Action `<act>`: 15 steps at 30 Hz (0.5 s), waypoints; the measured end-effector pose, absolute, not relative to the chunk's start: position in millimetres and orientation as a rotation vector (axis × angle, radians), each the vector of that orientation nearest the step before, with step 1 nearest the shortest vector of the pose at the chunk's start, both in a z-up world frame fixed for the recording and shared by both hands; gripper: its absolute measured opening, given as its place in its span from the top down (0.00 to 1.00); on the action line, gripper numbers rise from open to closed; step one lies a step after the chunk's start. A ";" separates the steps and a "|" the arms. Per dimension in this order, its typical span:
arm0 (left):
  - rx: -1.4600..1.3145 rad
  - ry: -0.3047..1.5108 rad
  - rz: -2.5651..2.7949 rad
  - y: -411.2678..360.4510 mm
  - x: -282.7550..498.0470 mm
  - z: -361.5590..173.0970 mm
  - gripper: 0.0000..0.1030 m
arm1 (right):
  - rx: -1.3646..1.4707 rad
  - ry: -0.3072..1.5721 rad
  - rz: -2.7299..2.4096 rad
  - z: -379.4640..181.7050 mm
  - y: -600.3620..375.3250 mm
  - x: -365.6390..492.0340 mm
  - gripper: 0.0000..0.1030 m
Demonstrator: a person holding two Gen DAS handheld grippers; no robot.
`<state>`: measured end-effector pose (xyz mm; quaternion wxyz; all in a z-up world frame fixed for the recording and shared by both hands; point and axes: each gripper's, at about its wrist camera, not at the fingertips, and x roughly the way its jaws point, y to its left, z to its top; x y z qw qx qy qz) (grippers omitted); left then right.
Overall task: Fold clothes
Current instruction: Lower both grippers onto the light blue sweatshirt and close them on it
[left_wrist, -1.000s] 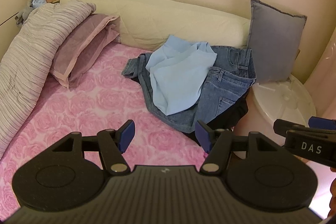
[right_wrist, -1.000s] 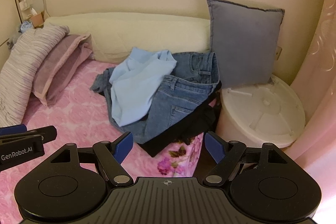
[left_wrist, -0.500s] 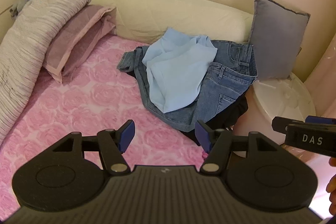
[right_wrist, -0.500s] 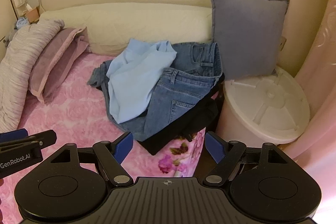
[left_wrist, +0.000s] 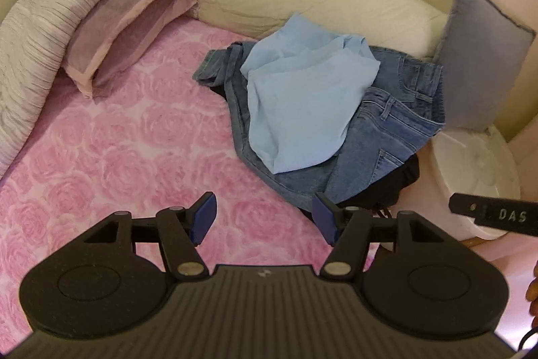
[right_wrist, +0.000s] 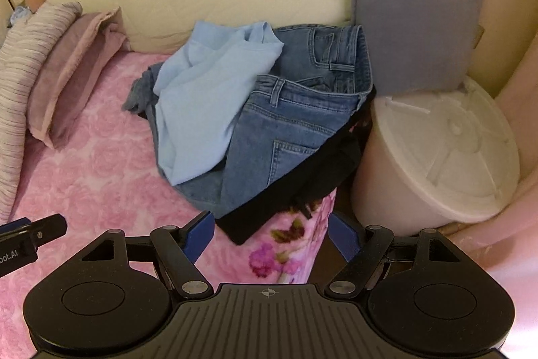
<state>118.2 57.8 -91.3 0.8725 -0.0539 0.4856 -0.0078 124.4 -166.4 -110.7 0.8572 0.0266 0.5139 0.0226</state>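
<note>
While you hold the left gripper (left_wrist: 264,217) and right gripper (right_wrist: 270,232) above the pink rose bedspread (left_wrist: 111,150), both sets of jaws stand wide and empty. Ahead at twelve o'clock lies the clothes pile: a black garment (right_wrist: 296,190) lowest, jeans (right_wrist: 285,137) over it, a light blue shirt (left_wrist: 302,110) on top. At two o'clock stands a white lidded bin (right_wrist: 447,157); behind it leans a grey cushion (right_wrist: 417,19).

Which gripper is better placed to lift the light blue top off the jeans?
Probably left: the left gripper, open, faces the top's hem; the right gripper, also open, faces black cloth.
</note>
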 end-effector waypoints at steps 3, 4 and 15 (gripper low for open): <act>-0.127 1.034 -0.016 52.7 147.5 -104.9 0.43 | 0.034 1.100 0.063 -122.0 -171.0 150.7 0.24; -0.134 1.039 -0.020 50.3 158.6 -109.3 0.43 | 0.026 1.110 0.068 -126.1 -173.1 160.4 0.24; -0.158 1.103 0.009 33.1 265.5 -151.9 0.42 | -0.016 1.087 0.113 -149.9 -189.9 265.2 0.24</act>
